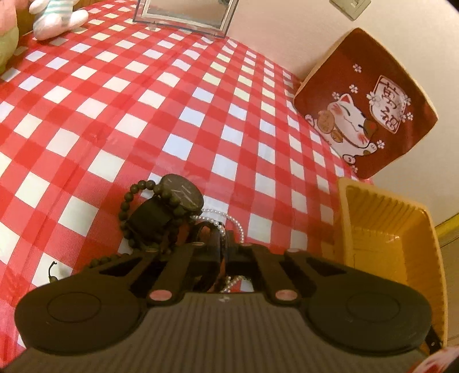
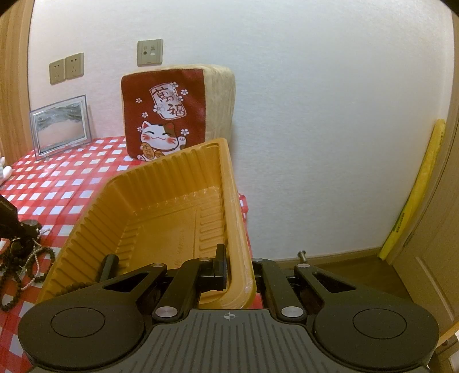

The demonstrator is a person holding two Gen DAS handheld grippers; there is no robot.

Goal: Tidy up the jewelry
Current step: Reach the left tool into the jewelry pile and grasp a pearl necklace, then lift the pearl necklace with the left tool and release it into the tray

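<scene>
A jewelry pile lies on the red checked tablecloth (image 1: 120, 109): a black watch (image 1: 181, 191), a dark bead bracelet (image 1: 126, 206) and a pearl strand (image 1: 233, 222). My left gripper (image 1: 221, 247) is pressed into the near side of the pile, shut on a dark band (image 1: 213, 238) that the pearls cross. The yellow ribbed tray (image 2: 160, 206) stands tilted at the table's right edge. My right gripper (image 2: 236, 266) is shut on its right wall. The tray (image 1: 384, 244) holds nothing that I can see. The pile (image 2: 25, 246) shows at the left of the right wrist view.
A red cat cushion (image 1: 364, 109) leans on the wall behind the tray. A clear picture frame (image 1: 183, 14) and a plush toy (image 1: 54, 20) stand at the far side. A small dark hook (image 1: 52, 271) lies on the cloth. The table ends just right of the tray.
</scene>
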